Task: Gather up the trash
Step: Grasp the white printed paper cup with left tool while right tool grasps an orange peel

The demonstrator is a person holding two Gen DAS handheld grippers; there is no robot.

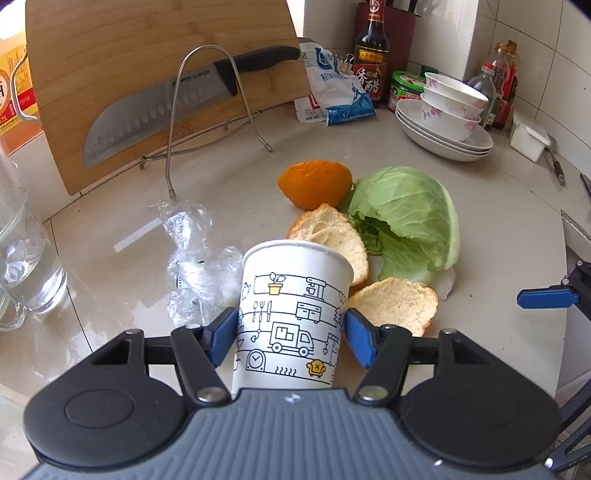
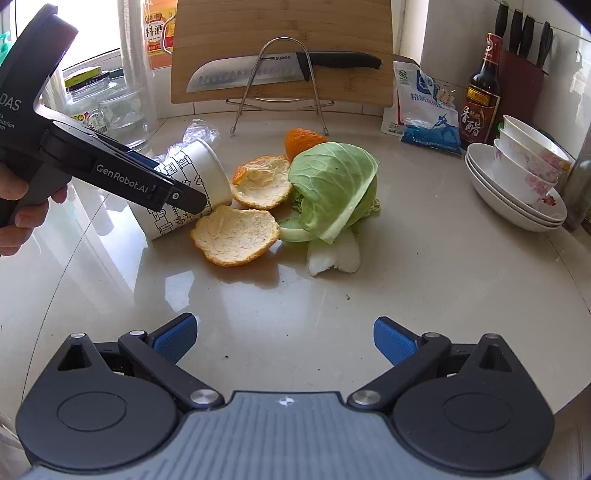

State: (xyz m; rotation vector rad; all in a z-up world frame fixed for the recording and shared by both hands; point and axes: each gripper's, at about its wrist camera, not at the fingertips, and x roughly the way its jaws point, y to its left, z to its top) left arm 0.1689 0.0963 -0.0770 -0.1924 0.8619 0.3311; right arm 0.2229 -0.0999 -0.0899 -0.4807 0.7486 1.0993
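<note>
The left tongs clamp the light, crushable paper cup mid-wall; the right tongs hang wide open, empty, above the bench.

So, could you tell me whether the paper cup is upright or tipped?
Tipped: the paper cup, clamped in the left tongs, leans with its rim toward the peels.

Bright daylight from the window at left, blown white; glare streaks on the glossy countertop; soft shadows; strong fisheye bending and dark corners; focus sharp throughout.
</note>
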